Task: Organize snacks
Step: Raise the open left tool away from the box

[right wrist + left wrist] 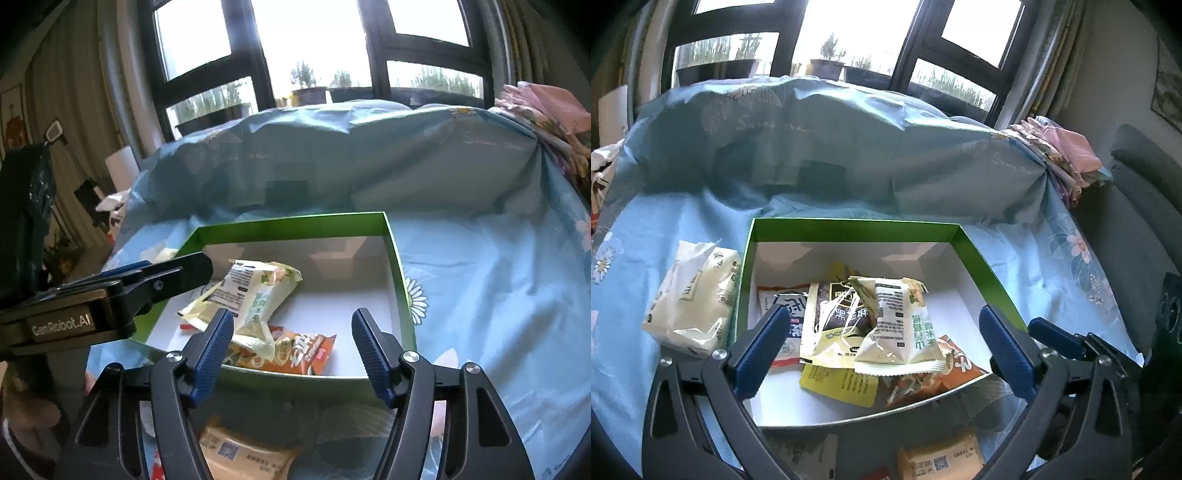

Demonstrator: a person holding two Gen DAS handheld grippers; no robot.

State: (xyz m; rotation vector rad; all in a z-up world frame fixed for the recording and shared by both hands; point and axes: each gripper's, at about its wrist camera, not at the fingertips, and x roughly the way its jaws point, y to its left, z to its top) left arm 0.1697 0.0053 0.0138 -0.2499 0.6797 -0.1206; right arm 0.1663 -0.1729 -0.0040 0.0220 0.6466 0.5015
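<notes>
A green box [982, 258] with a white inside sits on a blue floral sheet and holds several snack packets. A pale green-and-white packet [901, 328] lies on top of a black-and-yellow packet [834, 317] and an orange packet [956, 365]. My left gripper [882, 350] is open and empty, held over the box's near part. My right gripper [291, 347] is open and empty at the box's [400, 280] near rim, close to the pale packet [255, 295] and the orange packet [299, 350]. The left gripper also shows from the side in the right wrist view [155, 277].
A cream packet [694, 299] lies on the sheet left of the box. A tan packet [942, 458] lies in front of the box; it also shows in the right wrist view [243, 454]. A covered bulk rises behind the box. Folded pink cloths [1067, 155] sit far right.
</notes>
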